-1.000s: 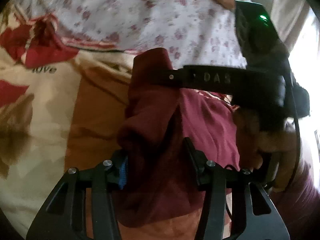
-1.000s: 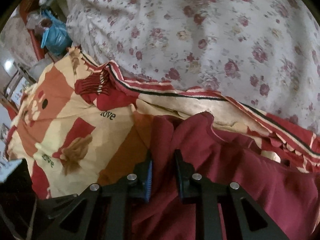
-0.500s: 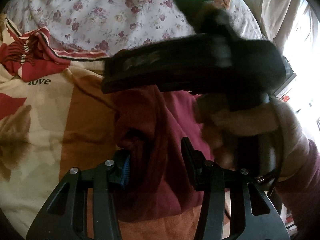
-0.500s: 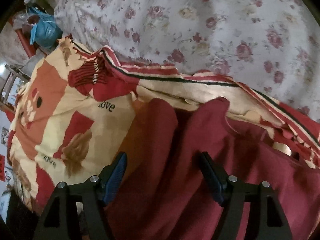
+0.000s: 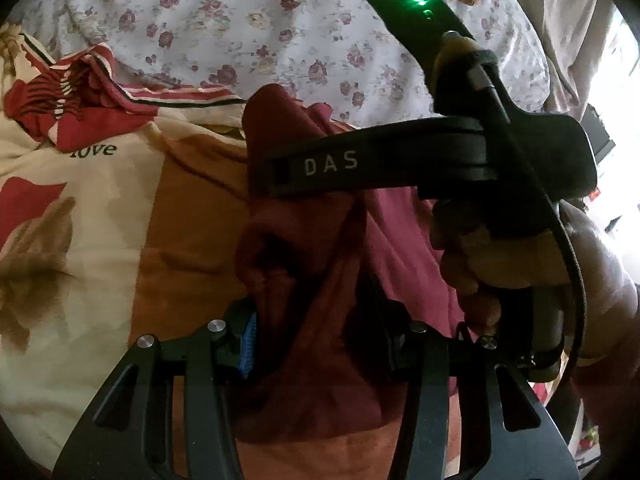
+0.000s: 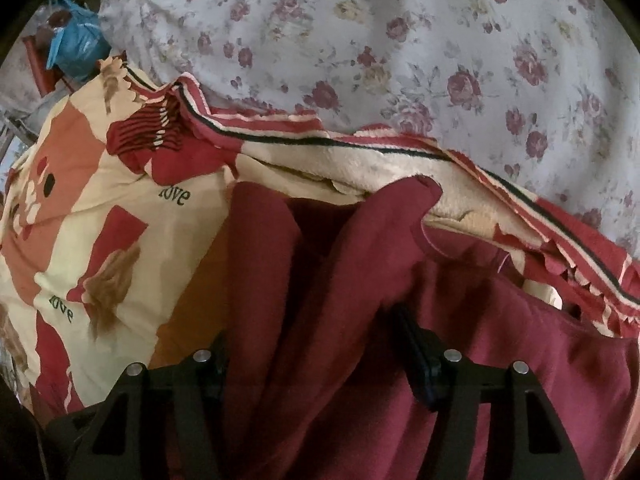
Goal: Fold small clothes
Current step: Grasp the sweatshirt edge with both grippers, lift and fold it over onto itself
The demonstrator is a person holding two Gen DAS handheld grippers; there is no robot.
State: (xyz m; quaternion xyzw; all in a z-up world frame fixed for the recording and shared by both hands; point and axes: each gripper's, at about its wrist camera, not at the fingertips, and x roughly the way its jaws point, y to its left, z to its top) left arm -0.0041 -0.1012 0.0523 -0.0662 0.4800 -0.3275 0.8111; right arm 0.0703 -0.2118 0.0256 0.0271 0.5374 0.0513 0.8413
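Observation:
A dark red garment [image 5: 320,288] lies bunched on a patterned blanket. My left gripper [image 5: 316,328] has its jaws around a thick bunch of the red cloth and holds it. The right gripper's body, marked DAS [image 5: 332,166], crosses the left wrist view above the cloth, held by a hand [image 5: 520,264]. In the right wrist view the red garment [image 6: 360,300] spreads under and between my right gripper [image 6: 320,344], whose jaws stand wide apart with cloth draped between them, not pinched.
The cream, orange and red blanket with "love" print [image 5: 80,200] [image 6: 100,220] covers the left side. A white floral sheet [image 6: 400,40] [image 5: 240,20] lies beyond. A blue bag [image 6: 76,44] sits at far left off the bed.
My right gripper opened from shut on the cloth to wide apart, then stayed open. The right gripper's body swung across the left view. My left gripper keeps its hold.

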